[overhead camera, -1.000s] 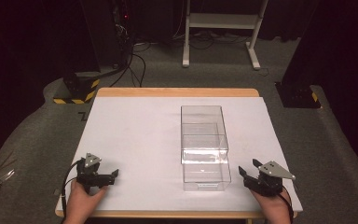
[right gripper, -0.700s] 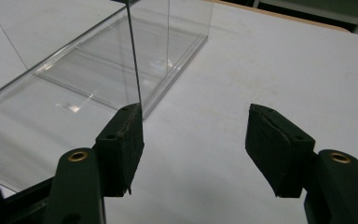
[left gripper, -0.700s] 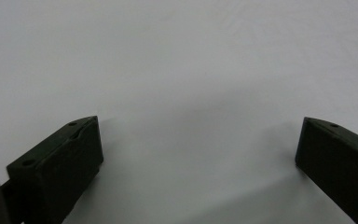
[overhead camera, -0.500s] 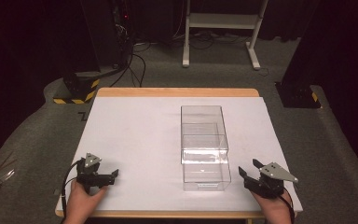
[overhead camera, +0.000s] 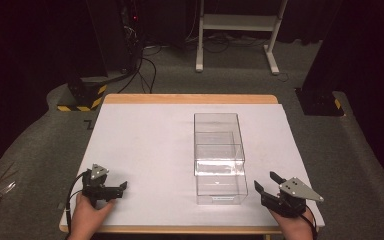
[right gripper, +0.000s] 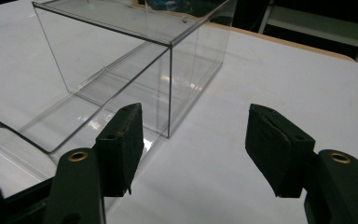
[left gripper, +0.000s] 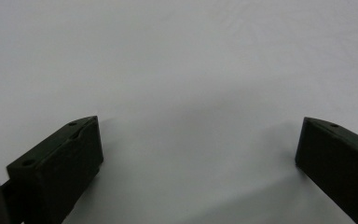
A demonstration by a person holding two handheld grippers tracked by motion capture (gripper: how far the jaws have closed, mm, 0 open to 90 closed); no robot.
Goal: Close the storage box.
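Jaws of the right gripper [overhead camera: 269, 186] are standing apart with nothing between them, pointing toward the near right corner of the clear plastic drawer box [overhead camera: 219, 156], just beside it. Jaws of the left gripper [overhead camera: 121, 189] are also gaping wide over bare surface, well apart from the box. The box is sitting right of centre on the white-covered table [overhead camera: 145, 145], its drawer pulled toward the person.

i see a white table [overhead camera: 145, 140] with a wooden edge, grey carpet [overhead camera: 365, 150] around it, a white frame stand [overhead camera: 240, 22] behind, and a yellow-black striped base [overhead camera: 82, 97] left.
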